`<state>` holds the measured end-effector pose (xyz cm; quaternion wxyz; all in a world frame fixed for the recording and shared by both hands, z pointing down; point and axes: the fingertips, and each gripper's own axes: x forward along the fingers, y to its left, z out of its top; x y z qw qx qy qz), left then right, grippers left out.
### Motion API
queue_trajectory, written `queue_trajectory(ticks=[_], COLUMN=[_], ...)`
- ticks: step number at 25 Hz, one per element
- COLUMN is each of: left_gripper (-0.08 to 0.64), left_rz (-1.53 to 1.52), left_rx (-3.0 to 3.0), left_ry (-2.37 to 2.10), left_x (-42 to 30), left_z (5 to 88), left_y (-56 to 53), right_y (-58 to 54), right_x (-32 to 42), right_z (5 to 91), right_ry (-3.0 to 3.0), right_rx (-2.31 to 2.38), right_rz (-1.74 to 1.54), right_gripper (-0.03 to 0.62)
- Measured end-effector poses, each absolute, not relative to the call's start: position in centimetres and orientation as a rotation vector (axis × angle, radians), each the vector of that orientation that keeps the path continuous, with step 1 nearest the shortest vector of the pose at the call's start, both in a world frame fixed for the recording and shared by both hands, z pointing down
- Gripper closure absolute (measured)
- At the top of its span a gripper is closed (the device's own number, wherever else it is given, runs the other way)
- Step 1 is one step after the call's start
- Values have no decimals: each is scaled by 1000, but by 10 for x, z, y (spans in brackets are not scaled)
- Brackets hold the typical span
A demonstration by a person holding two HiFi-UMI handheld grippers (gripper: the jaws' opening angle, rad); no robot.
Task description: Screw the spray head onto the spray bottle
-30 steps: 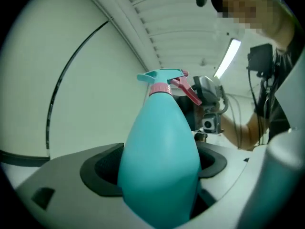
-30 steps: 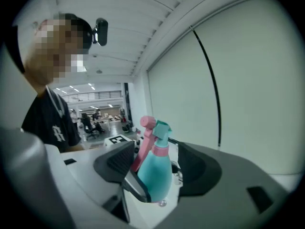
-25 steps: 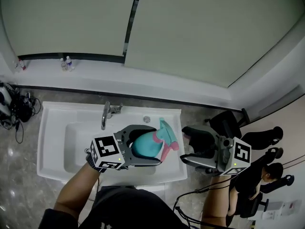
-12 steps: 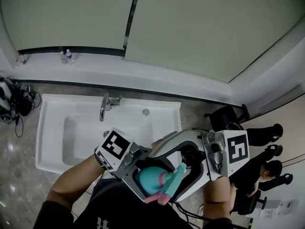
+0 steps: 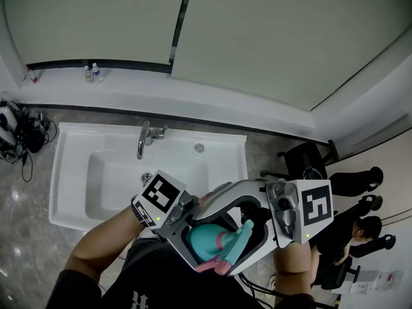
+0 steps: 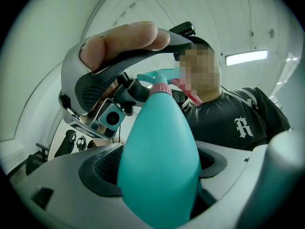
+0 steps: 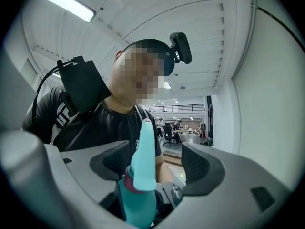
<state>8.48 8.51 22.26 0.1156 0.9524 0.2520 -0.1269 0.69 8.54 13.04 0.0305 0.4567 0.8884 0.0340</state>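
A teal spray bottle is held close to the person's chest, and my left gripper is shut on its body. In the left gripper view the bottle fills the space between the left gripper's pads. The teal spray head with its pink trigger sits on the bottle neck. My right gripper reaches in from the right, its jaws wide open around the spray head. In the right gripper view the spray head stands between the right gripper's pads with a gap on each side.
A white sink with a faucet lies ahead of the grippers. Small bottles stand on the back ledge. Cables lie at the left. Office chairs and a seated person are at the right.
The left gripper carried the bottle from over the sink back toward the person's body. The right gripper came in from the right and now surrounds the spray head.
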Motion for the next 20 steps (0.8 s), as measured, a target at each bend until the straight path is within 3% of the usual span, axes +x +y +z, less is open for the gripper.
queue_trajectory(ticks=[11, 16, 20], left_gripper=[137, 137, 137], left_rz=[-354, -371, -389], left_rx=[2804, 2794, 2800], left_ry=[742, 705, 637], left_x=[76, 70, 55], left_z=[235, 240, 244], left_y=[103, 96, 75], right_y=[116, 110, 90], right_x=[-2, -5, -19], right_z=[140, 140, 144], right_ry=[2728, 2733, 2767], right_rx=[1482, 1447, 1388], right_rz=[79, 72, 56], right_gripper=[259, 448, 506])
